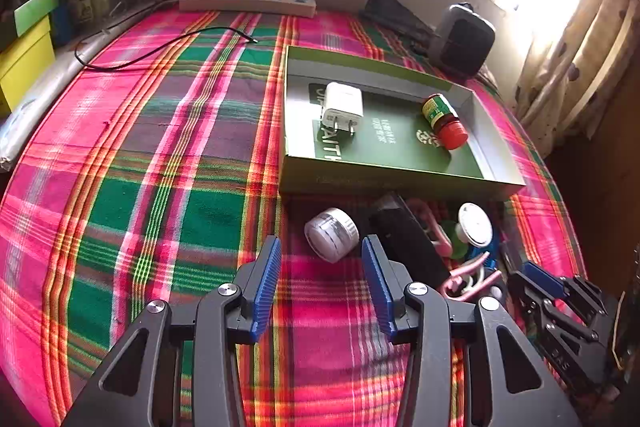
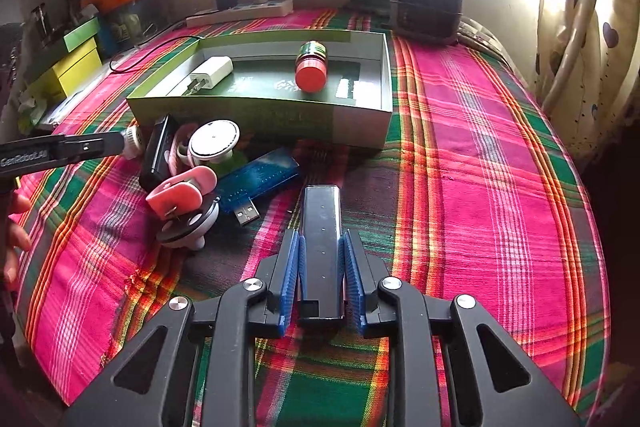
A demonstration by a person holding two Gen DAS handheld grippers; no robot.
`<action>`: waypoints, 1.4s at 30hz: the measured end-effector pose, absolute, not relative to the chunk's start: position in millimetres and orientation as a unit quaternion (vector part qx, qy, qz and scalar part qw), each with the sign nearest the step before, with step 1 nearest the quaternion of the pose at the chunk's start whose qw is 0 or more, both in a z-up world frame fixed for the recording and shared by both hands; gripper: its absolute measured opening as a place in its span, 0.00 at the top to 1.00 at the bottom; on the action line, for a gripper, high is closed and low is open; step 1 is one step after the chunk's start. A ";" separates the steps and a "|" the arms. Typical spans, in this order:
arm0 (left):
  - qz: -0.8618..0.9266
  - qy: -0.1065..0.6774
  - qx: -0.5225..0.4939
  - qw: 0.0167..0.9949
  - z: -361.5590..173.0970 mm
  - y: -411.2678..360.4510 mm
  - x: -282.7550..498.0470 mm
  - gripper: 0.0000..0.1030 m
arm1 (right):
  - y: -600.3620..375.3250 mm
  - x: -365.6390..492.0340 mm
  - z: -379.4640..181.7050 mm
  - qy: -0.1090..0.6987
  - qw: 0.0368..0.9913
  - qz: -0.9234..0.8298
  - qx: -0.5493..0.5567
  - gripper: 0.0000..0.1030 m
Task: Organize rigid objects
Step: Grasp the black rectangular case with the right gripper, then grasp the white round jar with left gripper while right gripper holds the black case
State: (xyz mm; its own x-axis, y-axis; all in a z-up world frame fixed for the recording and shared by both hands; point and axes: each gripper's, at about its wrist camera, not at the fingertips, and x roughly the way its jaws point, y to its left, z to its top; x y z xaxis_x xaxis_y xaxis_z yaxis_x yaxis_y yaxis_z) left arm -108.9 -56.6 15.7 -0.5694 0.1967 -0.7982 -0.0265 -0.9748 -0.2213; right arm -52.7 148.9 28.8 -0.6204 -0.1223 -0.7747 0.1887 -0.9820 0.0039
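Note:
A green cardboard box (image 1: 400, 181) (image 2: 256, 111) lies open on the plaid cloth. Inside it are a white charger plug (image 1: 342, 105) (image 2: 210, 73) and a red-capped bottle (image 1: 444, 121) (image 2: 311, 67). My left gripper (image 1: 320, 259) is open just short of a small silver-lidded jar (image 1: 331, 234). My right gripper (image 2: 321, 251) is shut on a black rectangular device (image 2: 322, 239), held low over the cloth. Before the box lie another black bar (image 1: 408, 243) (image 2: 158, 155), a white round lid (image 1: 475, 225) (image 2: 214, 142), pink clips (image 2: 182, 193) and a blue USB stick (image 2: 260, 177).
A power strip (image 1: 248, 3) with a black adapter and a loose cable (image 1: 160, 47) lie at the back. A dark fan heater (image 2: 430, 1) stands back right by the curtain. Yellow and green boxes (image 1: 24, 63) stand at the left edge.

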 end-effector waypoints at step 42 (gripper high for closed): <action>0.883 -0.082 -0.458 0.057 7.5 -54.2 -124.7 0.71 | 149.1 -53.8 28.6 0.039 0.089 -0.898 0.428 0.77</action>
State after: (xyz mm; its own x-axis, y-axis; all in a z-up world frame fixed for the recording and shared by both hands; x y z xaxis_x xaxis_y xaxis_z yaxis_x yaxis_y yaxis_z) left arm -124.7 -54.2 7.5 -0.5733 0.1764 -0.8001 -0.0256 -0.9799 -0.1976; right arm -53.8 149.1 28.6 -0.6170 -0.1275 -0.7766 0.1937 -0.9810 0.0071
